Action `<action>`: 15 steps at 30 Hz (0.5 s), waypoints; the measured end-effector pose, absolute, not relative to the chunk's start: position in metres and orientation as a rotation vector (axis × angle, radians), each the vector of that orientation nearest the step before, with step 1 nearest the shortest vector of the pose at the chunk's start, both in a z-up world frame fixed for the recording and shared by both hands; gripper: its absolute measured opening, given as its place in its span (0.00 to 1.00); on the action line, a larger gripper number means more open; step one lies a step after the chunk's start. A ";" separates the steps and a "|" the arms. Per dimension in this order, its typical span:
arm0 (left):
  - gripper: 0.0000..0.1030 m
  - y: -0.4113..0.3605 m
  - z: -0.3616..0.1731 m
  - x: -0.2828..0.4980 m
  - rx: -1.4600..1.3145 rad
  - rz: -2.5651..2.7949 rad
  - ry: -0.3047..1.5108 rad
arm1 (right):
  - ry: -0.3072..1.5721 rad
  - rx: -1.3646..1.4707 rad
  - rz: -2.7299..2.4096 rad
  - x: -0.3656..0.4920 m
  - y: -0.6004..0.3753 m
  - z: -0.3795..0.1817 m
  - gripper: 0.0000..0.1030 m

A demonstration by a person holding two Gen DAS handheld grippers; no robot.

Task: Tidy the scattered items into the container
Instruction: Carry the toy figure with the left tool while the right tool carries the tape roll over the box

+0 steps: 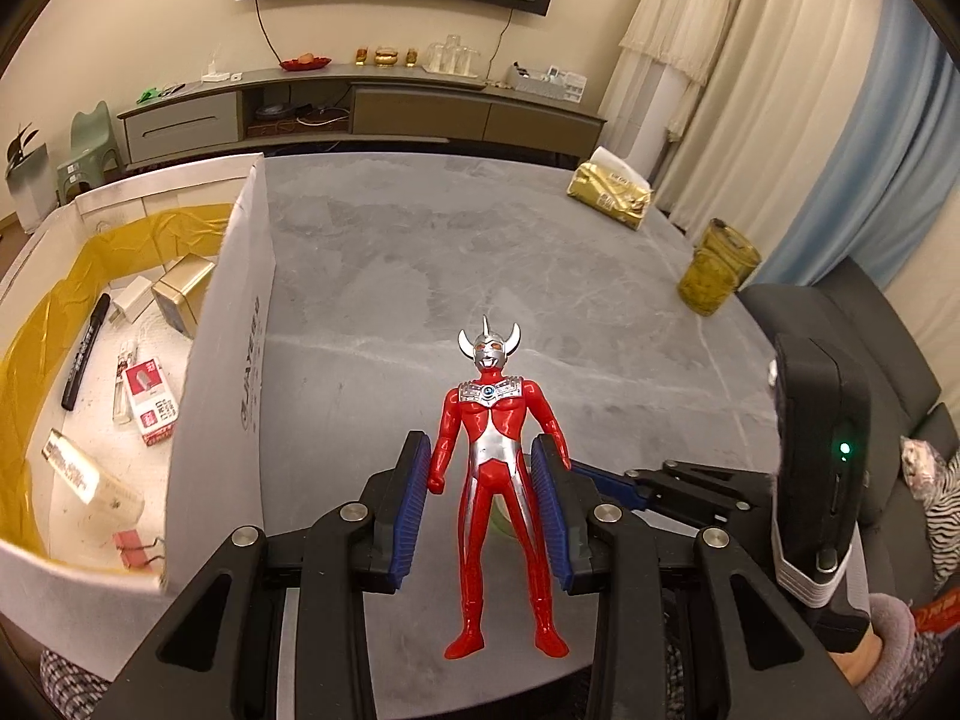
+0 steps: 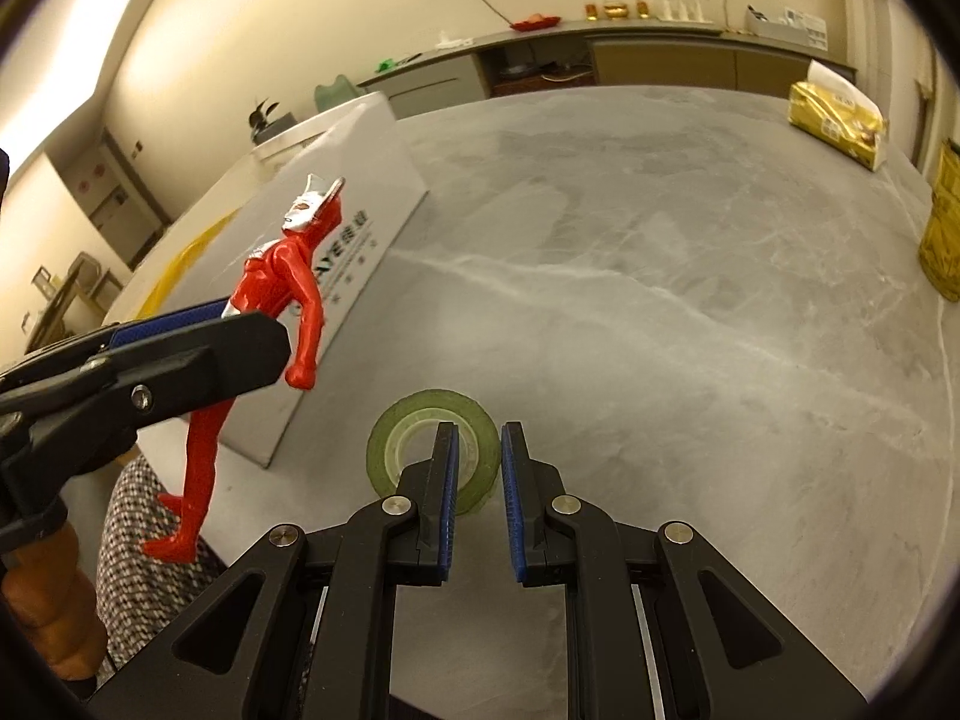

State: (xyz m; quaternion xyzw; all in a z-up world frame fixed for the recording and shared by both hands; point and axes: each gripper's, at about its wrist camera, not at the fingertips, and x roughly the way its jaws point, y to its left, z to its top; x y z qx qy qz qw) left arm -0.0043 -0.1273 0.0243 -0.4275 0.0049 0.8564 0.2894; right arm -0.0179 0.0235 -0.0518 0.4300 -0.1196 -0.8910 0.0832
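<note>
**Toy figure held aloft, tape roll next in line**

The left gripper (image 1: 480,504) is seen pinching a red toy figure (image 1: 501,468) at the waist, its blue pads pressed against the figure's sides; in the right wrist view the toy (image 2: 282,300) hangs clear of the table at the left of the frame. The white box (image 1: 228,360) stands at the left of the left wrist view, its near wall upright, with a marker (image 1: 87,360), a small red-and-white carton (image 1: 153,405) and a gold tin (image 1: 180,291) already lying inside.

The step in hand is judged to be the carrying of the figure over that wall. It is best done by keeping the figure high enough for the dangling feet to pass the rim, and by releasing only once the whole toy is above the open interior, low enough that it is not bounced onto the items below.

The right gripper (image 2: 480,480) is held spread by a narrow gap at the lower centre of its own view, its left finger lying across a green tape roll (image 2: 414,438) on the grey table (image 2: 660,300). Whether the roll's rim is between the pads cannot be told.
</note>
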 end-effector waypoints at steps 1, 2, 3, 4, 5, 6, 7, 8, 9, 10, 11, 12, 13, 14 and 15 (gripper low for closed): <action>0.35 -0.131 0.026 -0.002 -1.136 2.281 0.003 | -0.349 1.282 -2.659 -0.017 0.021 -0.050 0.14; 0.35 -0.133 0.027 0.000 -1.131 2.279 -0.004 | -0.338 1.279 -2.658 -0.014 0.017 -0.047 0.14; 0.35 -0.136 0.028 0.003 -1.125 2.277 -0.012 | -0.330 1.277 -2.657 -0.013 0.015 -0.045 0.14; 0.35 -0.138 0.030 0.005 -1.120 2.275 -0.018 | -0.323 1.276 -2.656 -0.012 0.012 -0.043 0.14; 0.35 -0.141 0.031 0.007 -1.115 2.275 -0.025 | -0.316 1.275 -2.654 -0.011 0.010 -0.042 0.14; 0.35 -0.144 0.032 0.009 -1.110 2.274 -0.033 | -0.309 1.276 -2.651 -0.010 0.007 -0.040 0.14; 0.35 -0.147 0.034 0.011 -1.105 2.272 -0.043 | -0.303 1.276 -2.648 -0.010 0.004 -0.039 0.14; 0.35 -0.150 0.035 0.013 -1.101 2.271 -0.050 | -0.296 1.275 -2.645 -0.009 0.001 -0.038 0.14; 0.35 -0.152 0.037 0.014 -1.095 2.271 -0.057 | -0.287 1.273 -2.642 -0.007 -0.002 -0.036 0.14; 0.35 -0.156 0.038 0.016 -1.090 2.270 -0.066 | -0.282 1.272 -2.640 -0.007 -0.004 -0.035 0.14; 0.35 -0.158 0.040 0.017 -1.085 2.269 -0.074 | -0.275 1.269 -2.638 -0.006 -0.006 -0.033 0.14; 0.35 -0.161 0.041 0.018 -1.079 2.270 -0.080 | -0.267 1.263 -2.636 -0.005 -0.009 -0.030 0.14; 0.35 -0.164 0.043 0.020 -1.073 2.271 -0.087 | -0.261 1.258 -2.634 -0.004 -0.011 -0.027 0.14; 0.35 -0.167 0.045 0.021 -1.068 2.272 -0.094 | -0.257 1.253 -2.632 -0.003 -0.012 -0.025 0.14; 0.35 -0.170 0.047 0.022 -1.064 2.272 -0.102 | -0.251 1.246 -2.631 -0.002 -0.015 -0.022 0.14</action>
